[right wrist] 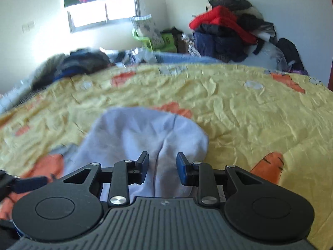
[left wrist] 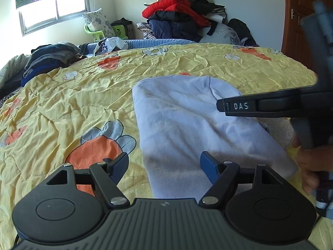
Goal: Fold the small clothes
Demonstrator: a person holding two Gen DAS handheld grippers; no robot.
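A pale lavender garment (left wrist: 187, 125) lies folded lengthwise on the yellow carrot-print bedspread (left wrist: 72, 95). My left gripper (left wrist: 164, 162) is open and empty, its fingers wide over the garment's near left edge. In the left wrist view the right gripper comes in from the right above the garment, seen side-on with a "DAS" label. In the right wrist view the garment (right wrist: 141, 133) lies just ahead. My right gripper (right wrist: 162, 166) is open, fingers partly apart over the garment's near end, holding nothing.
A stack of dark folded clothes (left wrist: 47, 58) sits on the bed's far left. A pile of red and dark jackets (left wrist: 183, 14) stands at the back wall. A wooden door (left wrist: 301, 20) is at the right. A window (left wrist: 54, 10) is at the back left.
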